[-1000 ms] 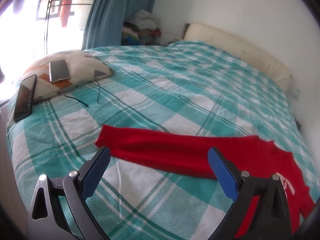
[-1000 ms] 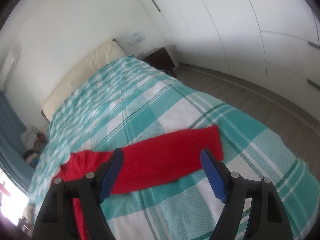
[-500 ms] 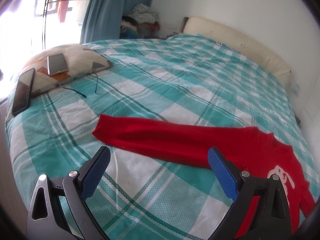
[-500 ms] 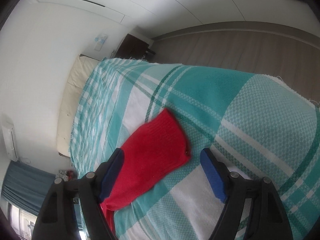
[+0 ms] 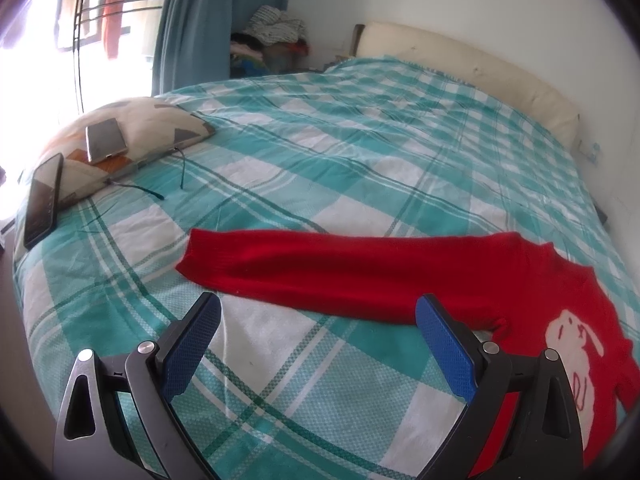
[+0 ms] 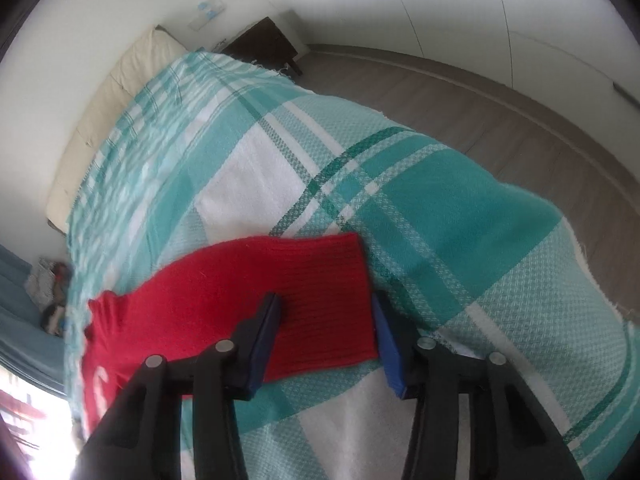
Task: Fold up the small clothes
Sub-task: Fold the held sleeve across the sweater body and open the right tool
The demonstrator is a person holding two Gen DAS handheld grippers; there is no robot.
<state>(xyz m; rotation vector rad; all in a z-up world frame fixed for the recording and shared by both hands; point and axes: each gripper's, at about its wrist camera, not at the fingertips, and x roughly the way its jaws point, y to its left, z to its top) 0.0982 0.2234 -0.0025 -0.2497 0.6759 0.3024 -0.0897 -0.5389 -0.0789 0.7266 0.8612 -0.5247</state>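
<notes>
A small red sweater (image 5: 360, 272) with a white figure on its chest lies spread flat on the bed, both sleeves stretched out. My left gripper (image 5: 318, 320) is open and empty, hovering just short of the left sleeve. In the right wrist view the sweater's other sleeve (image 6: 280, 300) ends in a ribbed cuff. My right gripper (image 6: 326, 312) is down at that cuff, its jaws partly closed with the cuff lying between them; the pads are still apart.
The bed carries a teal and white plaid cover (image 5: 360, 152). A patterned pillow (image 5: 132, 136) at the left holds two phones (image 5: 106, 140) and a cable. A cream headboard cushion (image 5: 460, 52), clothes pile and curtain stand behind. Wooden floor (image 6: 500, 92) lies right of the bed.
My right gripper rolled, came down onto the right cuff and narrowed its jaws around it. My left gripper drew back a little; the sweater's chest figure came into view.
</notes>
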